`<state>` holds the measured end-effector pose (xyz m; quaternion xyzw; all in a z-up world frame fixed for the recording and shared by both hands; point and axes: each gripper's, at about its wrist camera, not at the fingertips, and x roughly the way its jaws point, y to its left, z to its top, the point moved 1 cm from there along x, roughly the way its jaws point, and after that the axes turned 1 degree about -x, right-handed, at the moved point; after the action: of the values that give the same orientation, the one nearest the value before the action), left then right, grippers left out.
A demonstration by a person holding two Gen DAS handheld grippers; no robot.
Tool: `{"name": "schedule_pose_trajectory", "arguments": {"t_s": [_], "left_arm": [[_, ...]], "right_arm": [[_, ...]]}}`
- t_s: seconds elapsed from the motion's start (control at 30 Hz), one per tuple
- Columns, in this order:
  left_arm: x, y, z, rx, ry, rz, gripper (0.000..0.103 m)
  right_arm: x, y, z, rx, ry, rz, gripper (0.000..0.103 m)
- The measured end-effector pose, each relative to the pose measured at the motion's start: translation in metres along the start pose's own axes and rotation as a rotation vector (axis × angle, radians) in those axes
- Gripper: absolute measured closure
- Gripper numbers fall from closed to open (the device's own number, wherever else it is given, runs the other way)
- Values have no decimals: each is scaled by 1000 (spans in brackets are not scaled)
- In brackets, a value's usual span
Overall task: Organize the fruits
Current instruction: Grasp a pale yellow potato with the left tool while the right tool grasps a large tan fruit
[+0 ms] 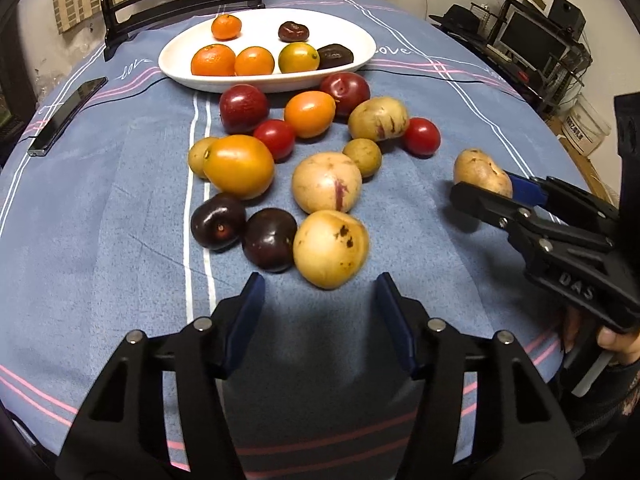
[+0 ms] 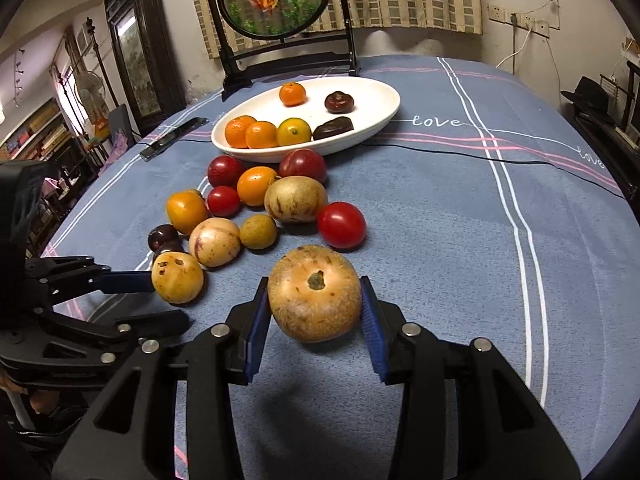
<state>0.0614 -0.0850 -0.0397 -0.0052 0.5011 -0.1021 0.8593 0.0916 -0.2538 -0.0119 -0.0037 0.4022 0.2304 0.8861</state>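
A white oval dish point(image 1: 360, 46) at the table's far side holds several oranges and two dark fruits; it also shows in the right wrist view point(image 2: 384, 96). Loose fruits lie in front of it: red, orange, yellow and dark ones. My right gripper point(image 2: 316, 300) is shut on a tan speckled fruit point(image 2: 314, 294), held just above the cloth; in the left wrist view this fruit point(image 1: 482, 172) is at the right. My left gripper point(image 1: 320, 300) is open and empty, just short of a yellow spotted fruit point(image 1: 330, 248).
A phone point(image 1: 68, 116) lies at the table's left edge. A framed round screen on a dark stand point(image 2: 280, 0) stands behind the dish. A thin black cable point(image 2: 480, 156) runs across the cloth to the right. Shelves and clutter surround the table.
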Motion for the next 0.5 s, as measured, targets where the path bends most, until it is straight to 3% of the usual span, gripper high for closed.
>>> {"name": "schedule_pose_trajectory", "arguments": {"t_s": [0.5], "left_arm": [[11, -2, 19, -24, -66, 65, 49]], "right_arm": [[1, 1, -3, 2, 0, 26, 60]]}}
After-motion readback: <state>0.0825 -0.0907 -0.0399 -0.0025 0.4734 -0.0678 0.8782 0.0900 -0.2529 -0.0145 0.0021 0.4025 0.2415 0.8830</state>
